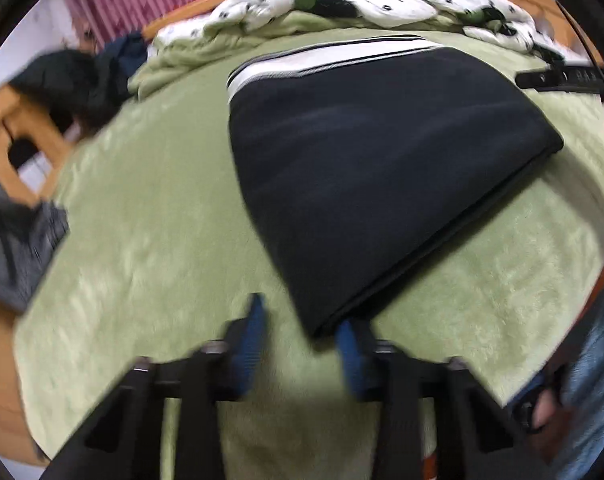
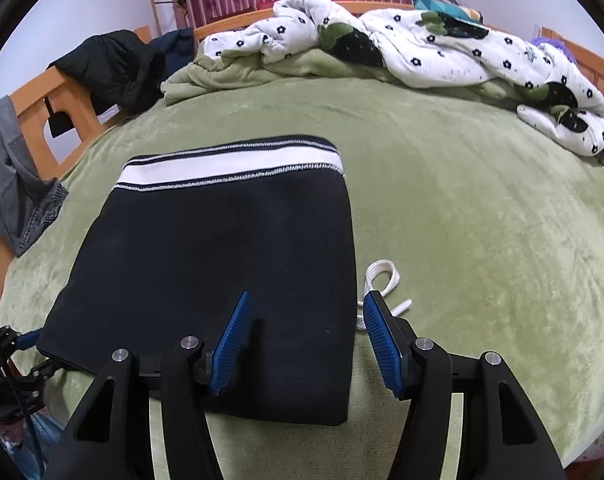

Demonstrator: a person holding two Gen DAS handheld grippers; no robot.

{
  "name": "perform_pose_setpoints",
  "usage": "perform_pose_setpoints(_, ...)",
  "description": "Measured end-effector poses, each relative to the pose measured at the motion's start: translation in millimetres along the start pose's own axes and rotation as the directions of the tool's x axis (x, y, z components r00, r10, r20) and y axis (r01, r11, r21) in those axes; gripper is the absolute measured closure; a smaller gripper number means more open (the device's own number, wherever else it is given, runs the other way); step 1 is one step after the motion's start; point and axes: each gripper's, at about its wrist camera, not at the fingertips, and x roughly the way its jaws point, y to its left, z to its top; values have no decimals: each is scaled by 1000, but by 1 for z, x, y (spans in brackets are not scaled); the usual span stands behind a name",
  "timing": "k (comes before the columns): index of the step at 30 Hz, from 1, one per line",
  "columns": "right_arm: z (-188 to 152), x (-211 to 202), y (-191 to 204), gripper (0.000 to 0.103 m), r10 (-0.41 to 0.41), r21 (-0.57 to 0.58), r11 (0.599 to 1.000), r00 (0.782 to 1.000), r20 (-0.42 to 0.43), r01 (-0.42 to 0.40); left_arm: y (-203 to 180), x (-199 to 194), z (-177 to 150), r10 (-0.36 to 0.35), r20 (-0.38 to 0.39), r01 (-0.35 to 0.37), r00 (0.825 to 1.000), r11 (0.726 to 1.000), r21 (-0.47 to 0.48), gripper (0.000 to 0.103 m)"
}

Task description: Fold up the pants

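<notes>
Black folded pants [image 1: 366, 168] with a white-striped waistband [image 2: 230, 164] lie flat on the green blanket [image 1: 142, 200]. In the blurred left wrist view, my left gripper [image 1: 302, 332] has its blue pads apart, and the pants' near corner reaches into the gap between them without being pinched. My right gripper [image 2: 306, 320] is open over the pants' near right edge. Its left pad [image 2: 232, 336] is above the black cloth and its right pad [image 2: 380, 340] above the blanket. A white drawstring [image 2: 382, 276] sticks out by that pad. The left gripper [image 2: 26, 340] also shows at the pants' left corner.
A crumpled white flowered quilt [image 2: 422, 48] lies along the far side of the bed. Dark jackets [image 2: 114, 64] and grey clothes [image 2: 10, 184] hang on the wooden bed frame [image 2: 30, 100] at the left. A black belt [image 1: 558, 78] lies at the right.
</notes>
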Motion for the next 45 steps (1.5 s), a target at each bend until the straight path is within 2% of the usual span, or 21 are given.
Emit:
perform_pose_setpoints(1, 0, 1, 0, 45, -2, -1, 1000, 1000, -3, 2, 1, -6, 3, -7, 23, 8, 1000, 999, -46, 94)
perform_pose_setpoints(3, -1, 1, 1, 45, -7, -7, 1000, 1000, -2, 7, 20, -23, 3, -65, 115, 88, 991, 973, -215, 94)
perform_pose_setpoints(4, -2, -1, 1, 45, -12, -12, 1000, 1000, 3, 12, 28, -22, 3, -102, 106, 127, 989, 956, -264, 94)
perform_pose_setpoints(6, -4, 0, 1, 45, -12, -18, 1000, 1000, 2, 12, 25, -3, -2, -84, -4, 81, 996, 971, -224, 93)
perform_pose_setpoints(7, -6, 3, 1, 45, -7, -22, 1000, 1000, -14, 7, 21, 1, -7, -76, -24, 69, 997, 975, -209, 92)
perform_pose_setpoints(9, -9, 13, 3, 45, -20, -50, 999, 998, -65, 17, 15, -2, -15, -61, -28, 56, 998, 984, -170, 90)
perform_pose_setpoints(12, -9, 8, 5, 45, -41, -87, 996, 998, -40, 37, 17, -17, -14, -103, -28, 96, 994, 978, -184, 86)
perform_pose_setpoints(13, -7, 2, 4, 45, -43, -93, 995, 999, -12, 42, 21, -22, -16, -147, -19, 140, 989, 967, -211, 74)
perform_pose_setpoints(14, -6, -3, 3, 45, -40, -92, 995, 999, 15, 42, 26, -29, -17, -182, 0, 177, 983, 955, -239, 67)
perform_pose_setpoints(15, -4, -10, 1, 45, -29, -82, 996, 998, 47, 33, 31, -38, -18, -193, 28, 194, 981, 946, -258, 56)
perform_pose_setpoints(16, -3, -13, -1, 45, -18, -73, 997, 998, 61, 23, 29, -48, -18, -195, 57, 203, 979, 943, -262, 53)
perform_pose_setpoints(21, -1, -12, -3, 45, 3, -44, 999, 997, 78, 1, 27, -69, 10, -189, 151, 220, 970, 948, -230, 49)
perform_pose_setpoints(24, -5, 4, 3, 45, -26, -74, 997, 999, 23, 28, 20, -57, 41, -127, 170, 162, 977, 964, -211, 46)
perform_pose_setpoints(26, -12, 19, 8, 45, -81, -108, 991, 996, -38, 77, 16, -34, 49, -120, 128, 147, 984, 964, -222, 46)
perform_pose_setpoints(29, -18, 19, 8, 45, -82, -111, 991, 996, -28, 79, 7, 8, 39, -150, -14, 140, 989, 953, -269, 46)
perform_pose_setpoints(30, -18, 18, 6, 45, -70, -108, 992, 997, -35, 66, 6, 14, 33, -136, -14, 128, 991, 955, -269, 41)
perform_pose_setpoints(33, -13, 14, -4, 45, -18, -50, 999, 998, -52, 15, 3, 3, 30, -115, 34, 120, 993, 965, -233, 40)
perform_pose_setpoints(36, -3, 6, -9, 45, 8, -6, 1000, 1000, -7, -8, 24, -8, 45, -183, 89, 202, 979, 932, -300, 40)
perform_pose_setpoints(39, 19, 8, -9, 45, 21, 16, 1000, 999, 41, -22, 48, -3, 68, -202, 112, 230, 973, 900, -369, 40)
perform_pose_setpoints(42, 47, 23, -3, 43, 57, 34, 998, 997, 59, -59, 60, 12, 96, -218, 127, 251, 968, 886, -390, 40)
perform_pose_setpoints(45, 72, 46, -1, 42, 44, 11, 999, 998, 44, -44, 78, 42, 121, -237, 140, 274, 961, 876, -398, 40)
